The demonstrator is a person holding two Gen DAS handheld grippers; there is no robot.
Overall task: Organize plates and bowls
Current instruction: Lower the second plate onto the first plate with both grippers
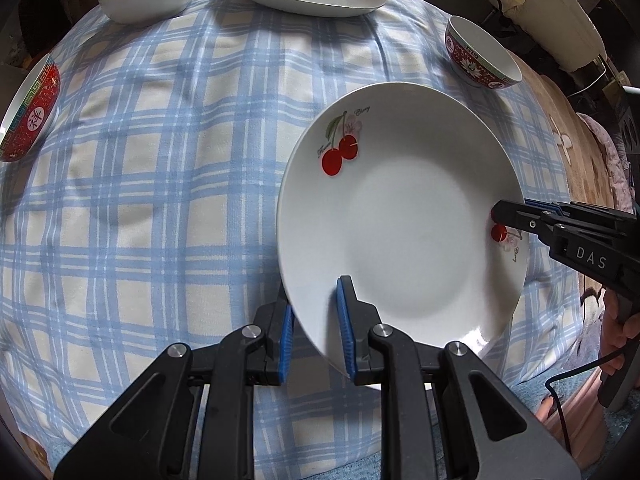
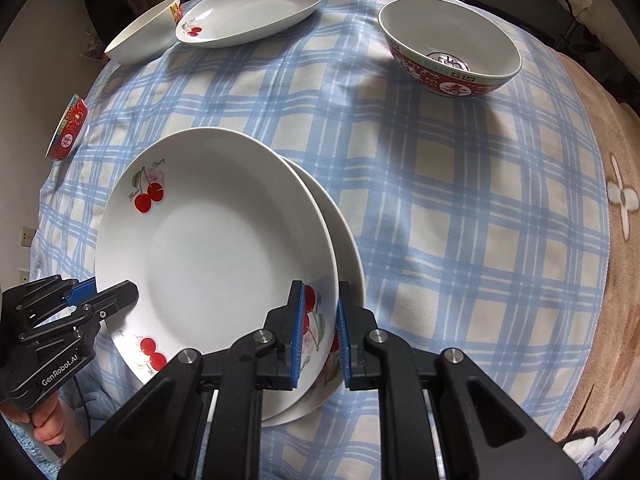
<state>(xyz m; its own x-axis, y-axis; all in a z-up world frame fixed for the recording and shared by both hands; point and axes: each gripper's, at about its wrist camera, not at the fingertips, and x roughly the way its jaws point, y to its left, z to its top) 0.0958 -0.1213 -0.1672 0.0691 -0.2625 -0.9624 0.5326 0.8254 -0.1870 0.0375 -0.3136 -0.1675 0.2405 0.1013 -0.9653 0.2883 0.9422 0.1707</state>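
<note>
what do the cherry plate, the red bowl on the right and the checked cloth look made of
Cherry plate: likely glazed ceramic or porcelain; glossy white with soft window glare and a printed cherry decal.
Red bowl: likely glazed ceramic too; shiny white inside, red enamel-like pattern outside.
Checked cloth: woven or fleecy fabric, matte, with soft wrinkles.

A blue-and-cream checked cloth point(image 2: 460, 208) covers the surface, lying over a tan flowered blanket point(image 2: 612, 184) at its edge.
</note>
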